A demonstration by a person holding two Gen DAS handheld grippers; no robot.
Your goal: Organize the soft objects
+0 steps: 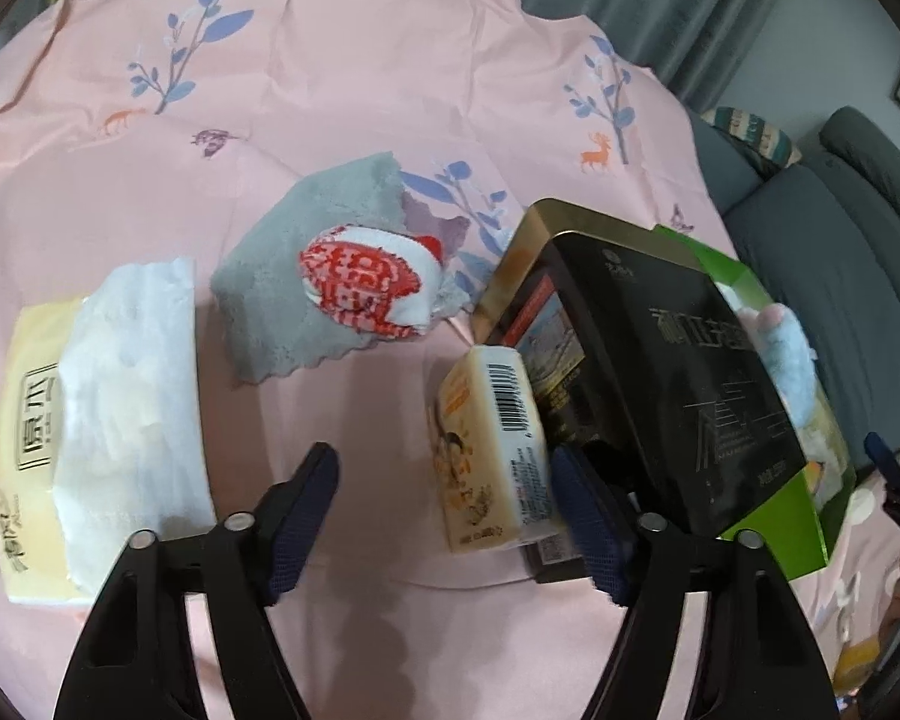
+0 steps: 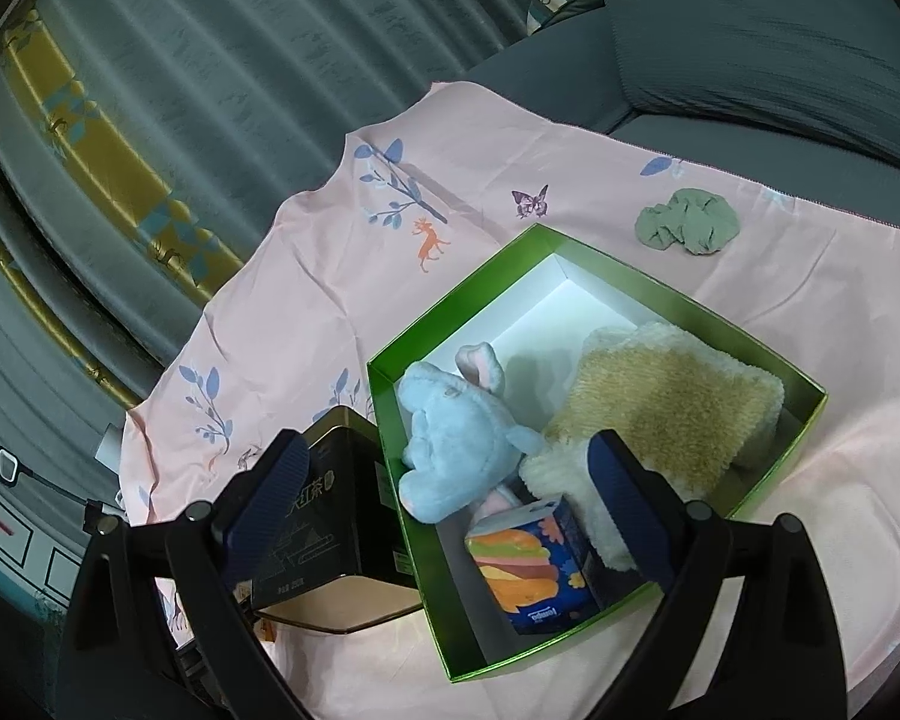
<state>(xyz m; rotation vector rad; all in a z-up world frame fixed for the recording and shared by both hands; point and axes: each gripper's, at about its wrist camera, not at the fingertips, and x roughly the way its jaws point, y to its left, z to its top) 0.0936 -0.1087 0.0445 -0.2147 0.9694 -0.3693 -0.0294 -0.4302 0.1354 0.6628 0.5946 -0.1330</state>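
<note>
Left hand-held gripper [image 1: 444, 516] tilts steeply down at the pink-clothed surface [image 1: 360, 90], jaws half-spread, holding nothing; a small soap packet [image 1: 492, 444] lies between its fingers, touching the right pad.

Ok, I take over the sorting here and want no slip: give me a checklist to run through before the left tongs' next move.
1. Left tongs open: ok, nothing pressed by both pads.
2. Small yellow pack between the fingers: ok; the right pad sits at its side, whether touching cannot tell.
3. Black tin clear of the pack: not ok, it leans right beside it.
4. Room in the green box: ok, its far corner is bare.
5. Right tongs free: ok, open above the box.
</note>
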